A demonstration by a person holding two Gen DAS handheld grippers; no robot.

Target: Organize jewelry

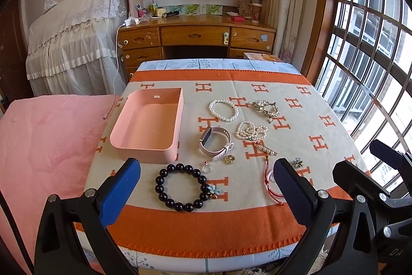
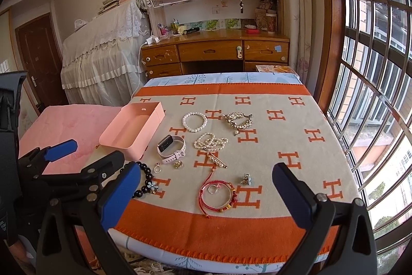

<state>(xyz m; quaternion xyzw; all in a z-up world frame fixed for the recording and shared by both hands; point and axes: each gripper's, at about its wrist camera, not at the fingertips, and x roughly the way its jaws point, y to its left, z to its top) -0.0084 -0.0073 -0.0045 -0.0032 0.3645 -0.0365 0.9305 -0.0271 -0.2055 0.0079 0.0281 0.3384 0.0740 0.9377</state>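
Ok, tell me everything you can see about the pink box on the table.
The pink box is a shallow rectangular tray with rounded corners, no lid, looking like smooth matte plastic. One end wall has a small slot near its rim. It appears empty. It sits flat on the orange and cream blanket, at the table's left side, next to the pink watch but apart from it. The black bead bracelet lies just in front. Neither tool touches it.

Both cameras sit just off the near edge of the table (image 1: 257, 244), looking across it toward the desk (image 1: 195, 35). The left view stands nearer the pink tray (image 1: 146, 146); the right view (image 2: 123, 146) sits farther right, toward the window. Both share the whole tabletop and desk.
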